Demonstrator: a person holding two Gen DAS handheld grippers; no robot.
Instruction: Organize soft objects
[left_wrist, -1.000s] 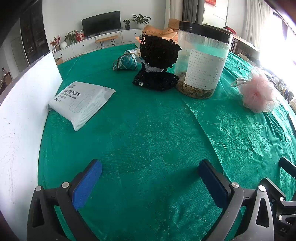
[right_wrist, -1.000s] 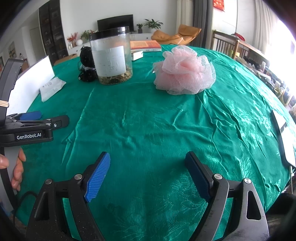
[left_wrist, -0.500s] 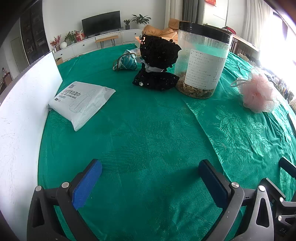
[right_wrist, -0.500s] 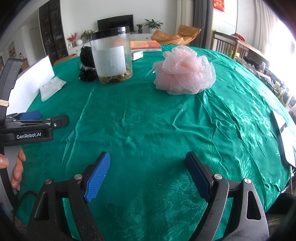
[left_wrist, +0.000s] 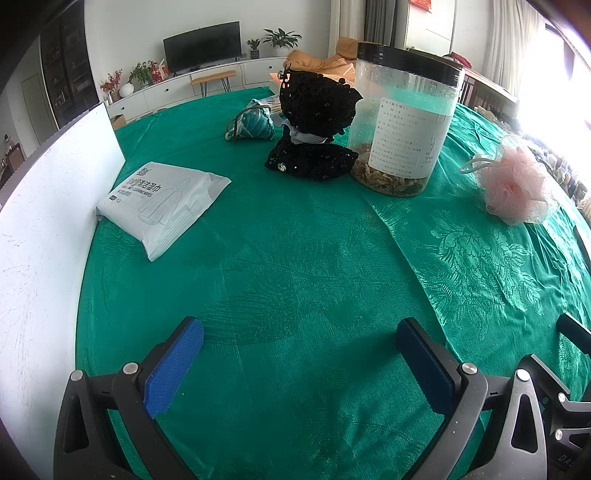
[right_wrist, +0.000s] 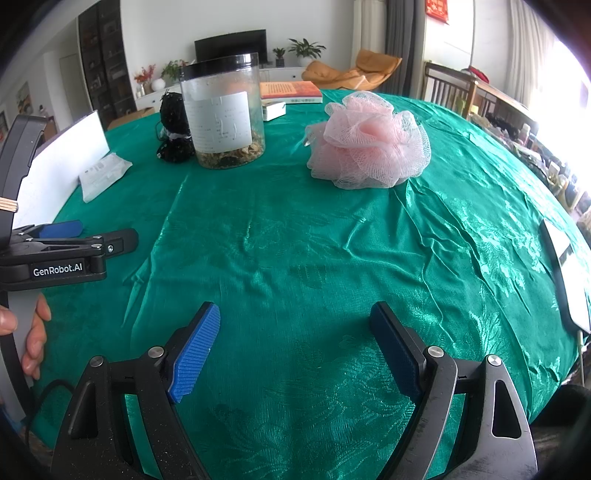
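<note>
On the green tablecloth (left_wrist: 295, 266) lie a white wet-wipe pack (left_wrist: 162, 203), a black knitted doll (left_wrist: 314, 129), a small teal pouch (left_wrist: 255, 123) and a pink mesh bath puff (left_wrist: 517, 184). My left gripper (left_wrist: 299, 328) hovers open over bare cloth, well short of them all, with nothing between its fingers. In the right wrist view the pink puff (right_wrist: 369, 144) sits ahead, the doll (right_wrist: 173, 129) and the wipe pack (right_wrist: 103, 173) far left. My right gripper (right_wrist: 295, 314) is open and empty above the cloth (right_wrist: 295, 240). The left gripper (right_wrist: 70, 236) shows side-on at that view's left edge, held by a hand (right_wrist: 33, 332).
A clear plastic jar (left_wrist: 399, 125) with a black lid and dried bits stands beside the doll. A white board (left_wrist: 40, 221) runs along the table's left edge. A book (right_wrist: 291, 92) and small white box (right_wrist: 273, 109) lie at the far side. A white sheet (right_wrist: 569, 273) lies at the right edge.
</note>
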